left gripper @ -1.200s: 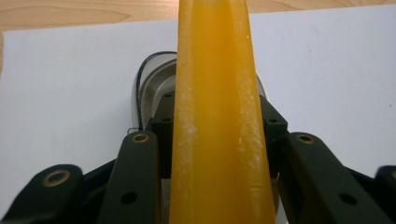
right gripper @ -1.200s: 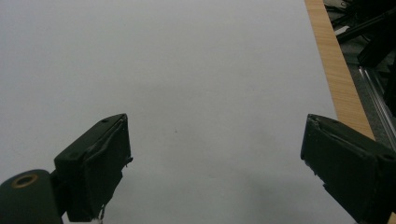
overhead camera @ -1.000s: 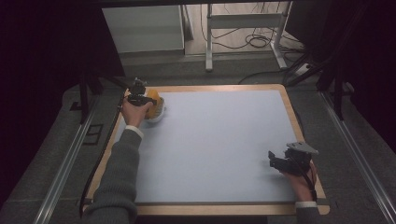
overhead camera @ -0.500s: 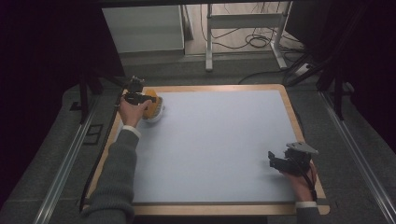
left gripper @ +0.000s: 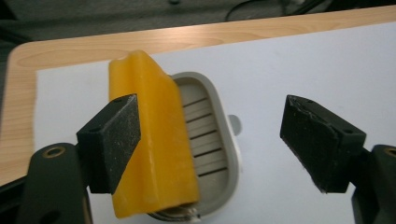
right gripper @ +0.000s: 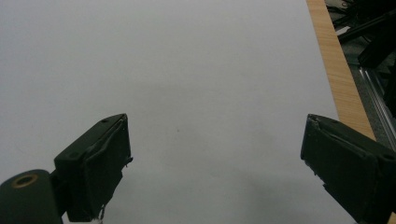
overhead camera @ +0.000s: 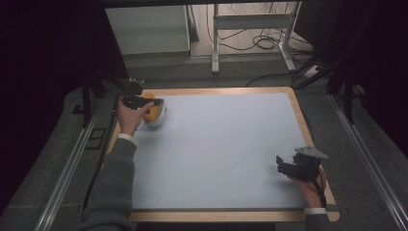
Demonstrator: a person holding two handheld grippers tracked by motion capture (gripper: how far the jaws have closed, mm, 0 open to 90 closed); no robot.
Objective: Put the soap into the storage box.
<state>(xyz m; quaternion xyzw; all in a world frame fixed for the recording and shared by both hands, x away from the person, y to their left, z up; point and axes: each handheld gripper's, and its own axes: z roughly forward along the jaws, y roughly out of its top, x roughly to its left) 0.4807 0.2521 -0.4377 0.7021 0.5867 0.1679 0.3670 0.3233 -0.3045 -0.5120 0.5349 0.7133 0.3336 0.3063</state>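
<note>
A yellow soap bar [left gripper: 154,149] lies tilted across the left side of a grey slotted dish [left gripper: 212,140] at the far left corner of the white mat [overhead camera: 226,144]. My left gripper [left gripper: 210,126] is open wide around them, its left jaw right against the bar's side and its right jaw well off the dish. From above, the left gripper [overhead camera: 144,102] is held over the soap bar [overhead camera: 154,113]. My right gripper [overhead camera: 284,166] rests low at the mat's near right, and its jaws [right gripper: 215,149] are open with bare mat between them.
The mat lies on a wooden board [overhead camera: 300,115] whose rim shows all round. Metal rails [overhead camera: 370,159] run along both sides of the table. Table legs and cables [overhead camera: 255,43] are on the floor beyond the far edge.
The left hand and gripper have shifted slightly toward the person over the soap and dish. The right gripper has stayed where it was.
</note>
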